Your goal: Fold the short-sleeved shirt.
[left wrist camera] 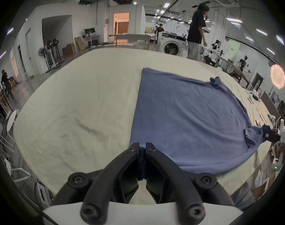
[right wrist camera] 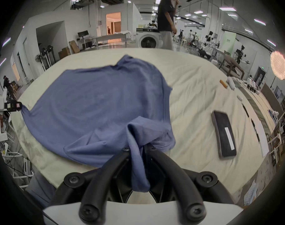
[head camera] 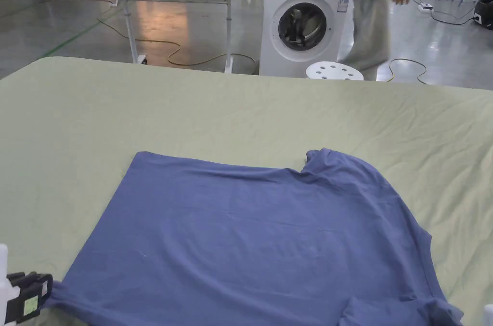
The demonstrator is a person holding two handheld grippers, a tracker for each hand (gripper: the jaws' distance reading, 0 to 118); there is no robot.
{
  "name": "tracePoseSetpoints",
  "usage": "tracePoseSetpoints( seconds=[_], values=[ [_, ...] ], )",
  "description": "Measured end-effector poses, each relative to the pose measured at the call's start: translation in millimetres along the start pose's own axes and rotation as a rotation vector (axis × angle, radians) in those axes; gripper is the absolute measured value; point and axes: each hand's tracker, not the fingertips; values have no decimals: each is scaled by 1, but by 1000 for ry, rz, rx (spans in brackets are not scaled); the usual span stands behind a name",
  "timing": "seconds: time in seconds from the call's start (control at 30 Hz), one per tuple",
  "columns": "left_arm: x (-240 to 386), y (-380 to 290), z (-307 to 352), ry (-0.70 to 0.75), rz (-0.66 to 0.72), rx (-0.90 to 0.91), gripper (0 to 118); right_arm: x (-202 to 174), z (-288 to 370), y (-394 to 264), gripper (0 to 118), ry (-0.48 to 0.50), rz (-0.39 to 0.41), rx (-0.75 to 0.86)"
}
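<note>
The left gripper (left wrist camera: 142,149) had its jaws clenched on a bunched near corner of the blue short-sleeved cotton shirt (head camera: 260,240), at the hem end. The right gripper (right wrist camera: 139,149) was likewise clamped on gathered blue cloth, apparently the near sleeve, with a loose tail hanging between its black arms.

The shirt lay spread, back or front I could not tell, on the pale green sheet-covered table (head camera: 240,110), near the person's edge. Its long axis ran across the table, hem toward the person's left and shoulders to the right; the far sleeve (head camera: 322,156) was curled at the far edge.

Both grips looked like small pinches of fabric, so a sharp pull might slip one free. Uneven pulling would probably skew the fold. The flat black rectangular case (right wrist camera: 223,135) lay well apart on the right.
</note>
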Motion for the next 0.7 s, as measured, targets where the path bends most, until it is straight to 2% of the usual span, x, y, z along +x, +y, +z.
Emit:
tracePoseSetpoints(
  seconds=[0.33, 0.7],
  values=[
    [15, 82, -70, 2, 4, 37, 3, 26, -66, 86, 8, -16, -48, 58],
    [25, 111, -149, 38, -25, -49, 3, 32, -167, 111, 10, -33, -48, -99]
  ],
)
